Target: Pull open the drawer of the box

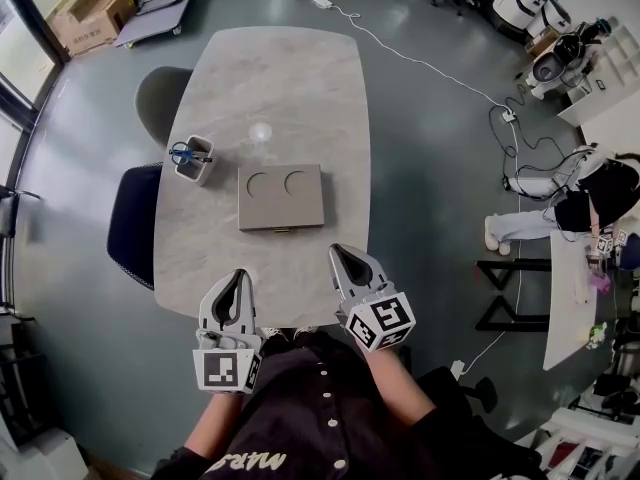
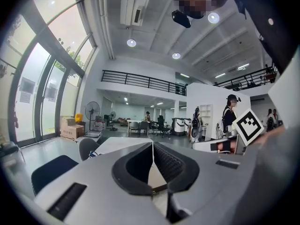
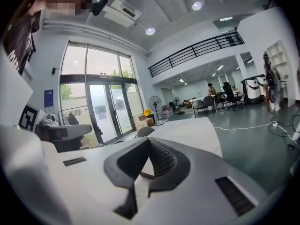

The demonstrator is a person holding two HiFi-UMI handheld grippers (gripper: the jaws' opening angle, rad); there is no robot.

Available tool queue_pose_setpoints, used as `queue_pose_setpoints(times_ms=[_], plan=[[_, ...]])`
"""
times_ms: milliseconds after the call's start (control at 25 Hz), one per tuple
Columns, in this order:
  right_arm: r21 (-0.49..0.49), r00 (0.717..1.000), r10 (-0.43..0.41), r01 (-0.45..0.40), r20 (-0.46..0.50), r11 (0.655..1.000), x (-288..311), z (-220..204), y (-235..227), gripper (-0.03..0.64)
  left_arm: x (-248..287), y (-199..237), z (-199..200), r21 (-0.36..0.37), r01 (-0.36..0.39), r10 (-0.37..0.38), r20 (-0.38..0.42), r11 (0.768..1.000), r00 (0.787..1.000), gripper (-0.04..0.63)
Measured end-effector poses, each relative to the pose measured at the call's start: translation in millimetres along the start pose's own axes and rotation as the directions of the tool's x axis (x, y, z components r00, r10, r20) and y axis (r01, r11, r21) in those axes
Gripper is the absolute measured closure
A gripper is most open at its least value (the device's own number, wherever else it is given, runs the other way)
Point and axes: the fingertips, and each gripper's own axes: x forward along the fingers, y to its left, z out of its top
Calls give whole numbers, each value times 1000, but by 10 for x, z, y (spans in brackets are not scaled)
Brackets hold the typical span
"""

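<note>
Both grippers wait at the near edge, drawer not yet touched.
The left gripper (image 1: 238,280) has its jaws pressed tip to tip, holding nothing. Mid-counter (image 1: 300,78) lies the flat taupe box (image 1: 281,197), its small, possibly brass pull (image 1: 281,230) facing us. The right gripper (image 1: 338,255), jaws likewise together and empty, sits nearer that pull.

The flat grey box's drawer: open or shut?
Shut: the flat grey box has a flush front edge, its small brass handle sitting right against it, nothing pulled out.
</note>
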Motion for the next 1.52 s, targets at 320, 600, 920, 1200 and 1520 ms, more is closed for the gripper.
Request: queue_pose_setpoints(times_ms=[320,600,920,1200,1520], plan=[[99,993,29,-17,-112,995,354,-505,-36,618,-118,-162,-230,-35,40,-42,-59,999,997,578],[244,963,41,26,-267,969,714,-1342,-168,618,-240,-270,-455,-66,68,-76,-117,995,990,578],[482,937,88,92,-337,872,1088,-1972,-206,581,-310,-210,-691,-87,48,-65,-204,995,977,578],[683,945,112,137,-307,717,1342,-2199,-266,554,-316,-152,-896,-103,42,-65,-232,994,971,578],[814,961,104,156,-256,560,1416,-2200,-351,554,-307,-111,-978,-134,31,-66,-267,991,961,578]])
